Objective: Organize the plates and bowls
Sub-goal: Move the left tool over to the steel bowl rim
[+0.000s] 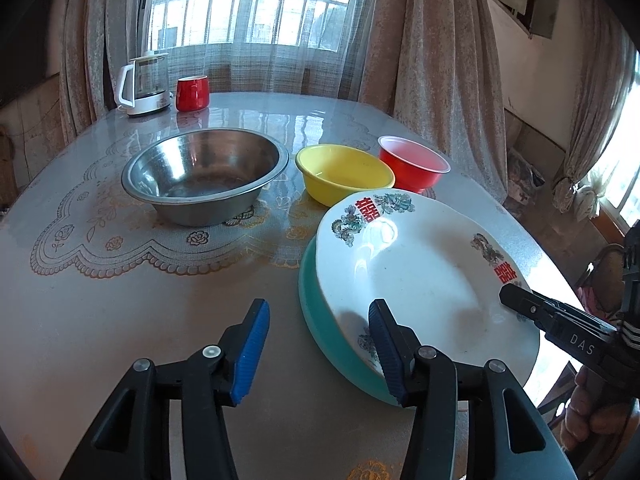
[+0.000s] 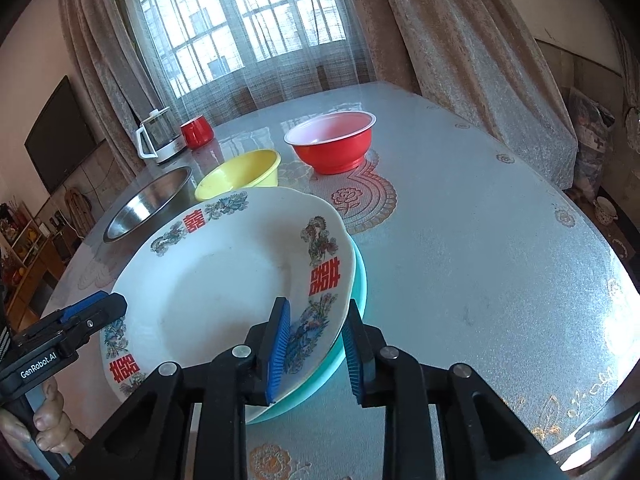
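The right gripper [image 2: 316, 348] has its blue ribbed pads on either side of the near rim of the white round ceramic plate with red characters and green-blue floral prints [image 2: 224, 276], one pad lying over the plate's face and the other under its edge; the jaws stand narrow, yet whether the pads actually press on the rim cannot be told. That plate sits tilted on top of a teal round plate [image 2: 358, 280], whose edge peeks out along its right and lower side in the right wrist view. The left gripper [image 1: 320, 344] stands about half open with nothing between its pads: one blue pad hangs over the bare tabletop, the other lies in front of the white plate's near-left rim. Both plates rest on the table covered with a glossy lace-patterned cloth [image 1: 120, 300], near its front edge. Beyond them stand a yellow plastic bowl [image 1: 344, 172] and, just beside it, a red plastic bowl with a white inside [image 1: 414, 164]. A large stainless-steel bowl [image 1: 204, 176] sits to the left. At the far corner stand a glass kettle with a white base [image 1: 144, 84] and a red mug [image 1: 193, 93] before the curtained window [image 1: 248, 4].
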The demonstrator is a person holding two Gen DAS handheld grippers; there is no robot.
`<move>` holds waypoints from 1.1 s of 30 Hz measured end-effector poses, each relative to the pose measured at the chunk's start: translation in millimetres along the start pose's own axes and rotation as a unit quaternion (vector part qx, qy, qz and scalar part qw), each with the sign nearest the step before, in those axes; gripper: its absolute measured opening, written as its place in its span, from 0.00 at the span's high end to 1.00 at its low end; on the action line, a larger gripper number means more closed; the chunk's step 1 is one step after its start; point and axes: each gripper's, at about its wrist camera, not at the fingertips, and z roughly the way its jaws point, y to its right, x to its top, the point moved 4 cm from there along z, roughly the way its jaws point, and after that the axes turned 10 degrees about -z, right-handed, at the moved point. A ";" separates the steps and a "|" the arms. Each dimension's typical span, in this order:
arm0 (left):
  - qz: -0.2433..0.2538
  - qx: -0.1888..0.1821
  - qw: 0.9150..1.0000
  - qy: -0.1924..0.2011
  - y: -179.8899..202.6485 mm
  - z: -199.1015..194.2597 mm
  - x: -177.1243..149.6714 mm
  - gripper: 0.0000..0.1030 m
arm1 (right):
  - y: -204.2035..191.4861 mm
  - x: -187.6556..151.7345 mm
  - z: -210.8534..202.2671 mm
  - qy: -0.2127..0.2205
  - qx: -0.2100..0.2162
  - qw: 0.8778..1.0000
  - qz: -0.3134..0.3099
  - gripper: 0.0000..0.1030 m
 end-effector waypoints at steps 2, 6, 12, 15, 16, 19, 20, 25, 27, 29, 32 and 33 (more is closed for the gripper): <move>0.002 0.002 1.000 -0.001 0.3 1.8 -0.8 0.48 | -0.8 0.1 -0.2 0.001 -0.006 1.000 -0.005 0.75; 0.002 0.001 1.000 -0.005 -0.9 0.0 -0.2 0.48 | 0.5 1.1 0.0 -0.003 -0.004 1.000 0.000 0.74; -0.017 0.012 1.000 0.015 -17.4 -14.1 7.8 0.49 | 4.4 7.0 -13.9 0.016 -0.022 1.000 0.002 0.70; -0.013 0.030 0.999 0.023 -28.8 -18.6 10.9 0.47 | 8.5 12.7 -22.7 0.026 -0.030 0.999 0.014 0.69; -0.013 0.035 0.999 0.024 -33.6 -20.0 11.7 0.46 | 8.6 15.2 -26.3 0.031 -0.031 0.999 0.017 0.69; -0.013 0.051 0.998 0.030 -49.7 -26.1 14.3 0.45 | 3.9 26.1 -34.2 0.041 -0.020 0.999 0.019 0.69; -0.014 0.056 0.998 0.033 -56.3 -28.4 15.2 0.45 | 0.5 31.2 -35.5 0.045 -0.012 0.999 0.019 0.67; -0.063 0.066 0.996 0.015 -99.6 -29.3 16.5 0.33 | -34.7 54.0 -30.2 0.040 0.073 0.996 0.006 0.58; -0.085 0.074 0.993 0.015 -116.5 -31.0 17.8 0.28 | -52.8 60.4 -25.3 0.035 0.106 0.994 -0.009 0.55; -0.099 0.076 0.992 0.020 -130.1 -33.5 20.4 0.26 | -69.4 65.5 -18.4 0.024 0.132 0.991 -0.019 0.54; -0.113 0.070 0.991 0.022 -147.8 -37.7 27.9 0.20 | -91.8 73.5 -4.9 0.001 0.160 0.987 -0.029 0.54; -0.120 0.064 0.990 0.020 -153.2 -37.8 31.3 0.17 | -98.2 75.7 0.7 -0.009 0.175 0.984 -0.028 0.54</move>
